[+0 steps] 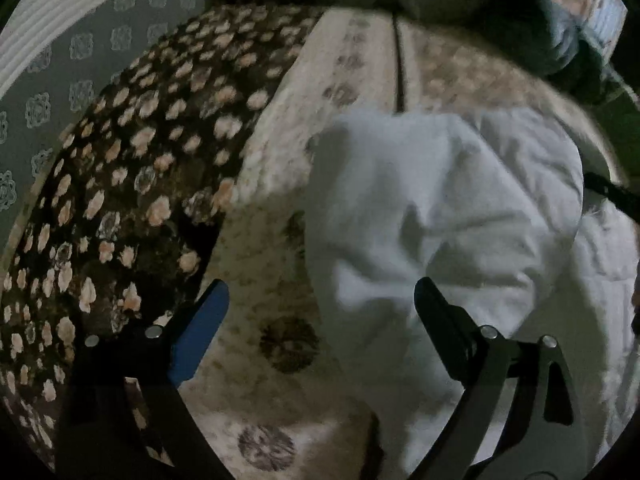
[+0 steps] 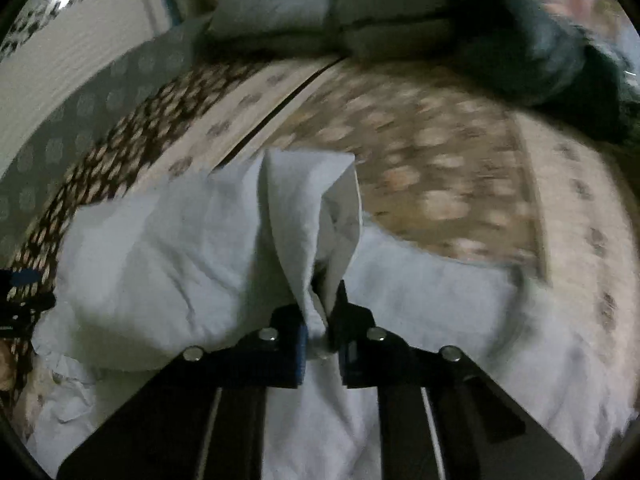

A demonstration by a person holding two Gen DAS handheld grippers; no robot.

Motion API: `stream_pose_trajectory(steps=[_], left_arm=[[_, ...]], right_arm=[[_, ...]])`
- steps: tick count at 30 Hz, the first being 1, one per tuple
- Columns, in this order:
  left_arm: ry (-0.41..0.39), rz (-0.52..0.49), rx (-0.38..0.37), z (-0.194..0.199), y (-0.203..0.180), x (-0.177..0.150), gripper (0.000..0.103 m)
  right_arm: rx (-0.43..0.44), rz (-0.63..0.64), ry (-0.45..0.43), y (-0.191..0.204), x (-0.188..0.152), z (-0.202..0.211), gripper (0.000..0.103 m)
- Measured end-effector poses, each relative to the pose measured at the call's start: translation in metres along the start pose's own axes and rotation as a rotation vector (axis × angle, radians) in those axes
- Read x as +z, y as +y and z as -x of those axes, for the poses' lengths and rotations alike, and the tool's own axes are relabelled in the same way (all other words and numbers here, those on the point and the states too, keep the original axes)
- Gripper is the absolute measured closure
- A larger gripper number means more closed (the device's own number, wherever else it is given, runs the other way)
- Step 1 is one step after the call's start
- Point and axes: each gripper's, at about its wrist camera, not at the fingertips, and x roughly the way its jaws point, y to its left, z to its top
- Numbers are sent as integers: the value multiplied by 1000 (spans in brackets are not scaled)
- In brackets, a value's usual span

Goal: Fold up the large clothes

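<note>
Right claw [image 2: 322, 320] clamped on white cloth [image 2: 168, 264], pinched fold standing up; left claw [image 1: 320, 300] wide apart, empty, over bed [image 1: 280, 320].

Floral bedspread [image 1: 280, 344], dark flowered blanket [image 1: 132, 184], grey patterned wall [image 1: 80, 60], folded bedding [image 2: 360, 12].

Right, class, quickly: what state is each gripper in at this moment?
Left gripper: open, holding nothing.
Right gripper: shut on a bunched fold of the white cloth.
</note>
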Motion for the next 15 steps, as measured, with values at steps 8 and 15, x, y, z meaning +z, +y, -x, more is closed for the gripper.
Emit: stream_pose_trajectory(steps=[8,15], left_arm=[[-5,-58,-23,23,-41,-5,3],[36,-119,-32,23,-91,-9,3]], right_arm=[[-199,-174,-19,-114,-95,130,92],[-246,-287,123,-168,-162,128,92]])
